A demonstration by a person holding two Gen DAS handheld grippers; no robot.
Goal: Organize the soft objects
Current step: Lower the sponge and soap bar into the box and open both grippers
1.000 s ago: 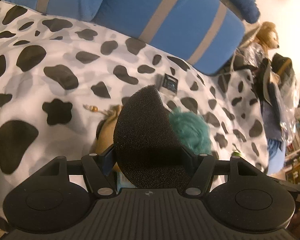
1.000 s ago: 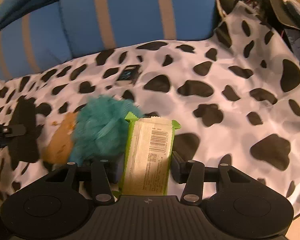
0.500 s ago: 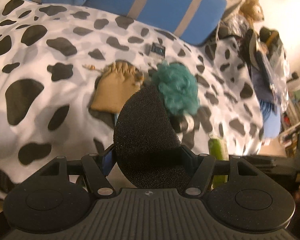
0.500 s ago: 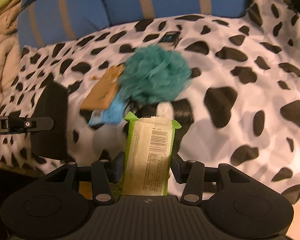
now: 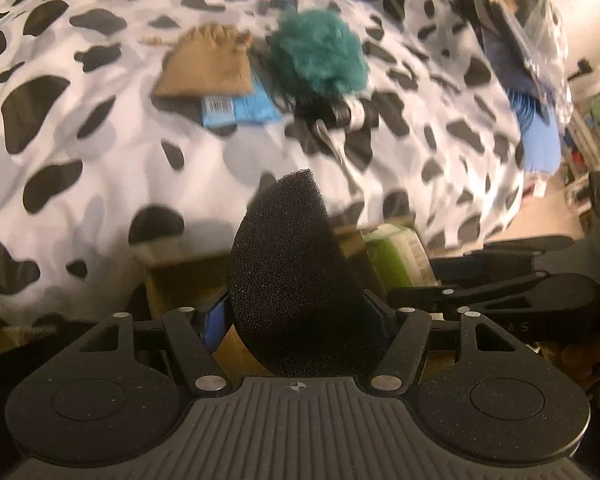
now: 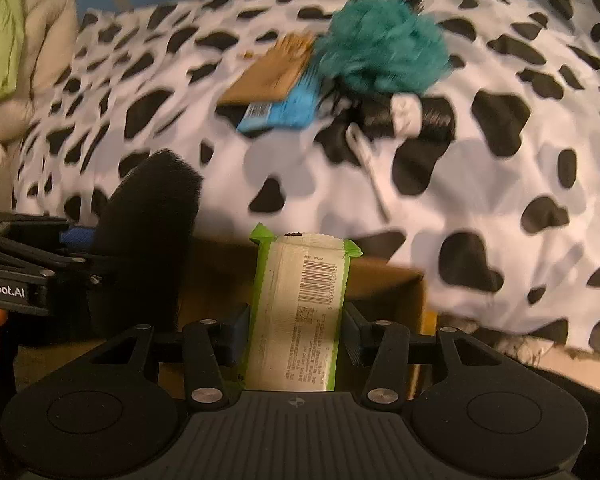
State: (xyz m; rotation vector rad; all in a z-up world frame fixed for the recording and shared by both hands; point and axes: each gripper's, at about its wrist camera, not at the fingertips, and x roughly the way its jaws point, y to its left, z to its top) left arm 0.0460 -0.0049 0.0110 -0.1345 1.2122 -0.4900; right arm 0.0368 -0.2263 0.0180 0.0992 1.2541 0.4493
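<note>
My left tongs (image 5: 296, 316) are squeezed on a black sponge (image 5: 288, 272). My right tongs (image 6: 296, 336) are squeezed on a green pack (image 6: 300, 312) with a bar code on it. Both tongs hang over a brown box (image 6: 392, 280) that sits at the edge of the bed (image 6: 500, 168). The sponge and the pack are up in the air above the box. The bed has a white cover with black spots. On it lie a teal puff (image 5: 318, 52), a tan pouch (image 5: 208, 66), a blue pack (image 5: 236, 106) and a black roll (image 6: 412, 116). The pouch lies partly on the blue pack. The puff is just beside the pouch and touches the roll. All is a bit blurry.
</note>
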